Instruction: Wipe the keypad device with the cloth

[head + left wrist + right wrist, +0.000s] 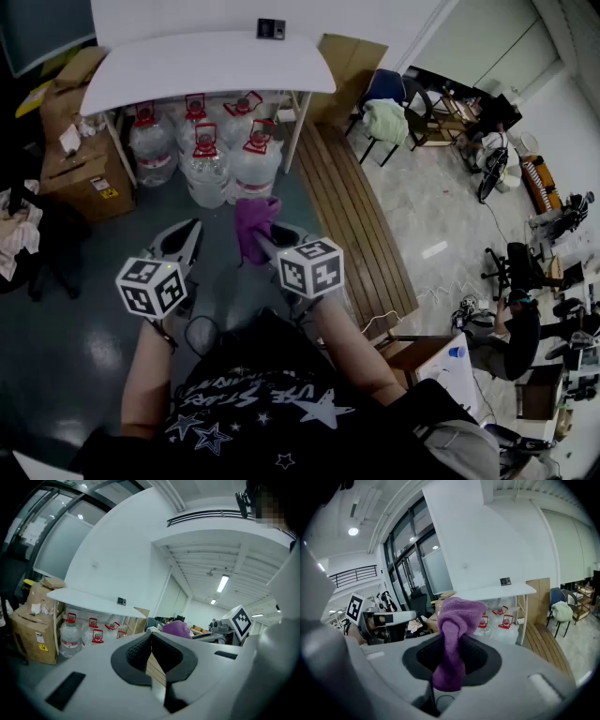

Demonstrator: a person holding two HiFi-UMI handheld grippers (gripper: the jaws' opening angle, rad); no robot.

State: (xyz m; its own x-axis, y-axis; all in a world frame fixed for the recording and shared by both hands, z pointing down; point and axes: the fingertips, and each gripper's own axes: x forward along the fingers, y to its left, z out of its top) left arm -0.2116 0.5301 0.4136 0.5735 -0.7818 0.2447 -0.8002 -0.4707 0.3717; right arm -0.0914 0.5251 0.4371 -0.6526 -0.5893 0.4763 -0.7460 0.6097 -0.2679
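The head view was dim with dark corners; ceiling lights (223,583) glared in the fisheye gripper views, edges bent and vignetted.

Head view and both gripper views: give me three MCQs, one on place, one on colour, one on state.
1. Where is the keypad device?
A. on the white table
B. on the floor
C. on a chair

2. What colour is the cloth?
A. white
B. purple
C. green

3. How is the left hand-held gripper?
A. shut on the cloth
B. wide open
C. shut, empty

Answers:
1 A: the device lies on the tabletop, at its far edge.
2 B: the cloth pinched in the right hand-held gripper is purple.
3 C: the jaws meet with nothing between them.
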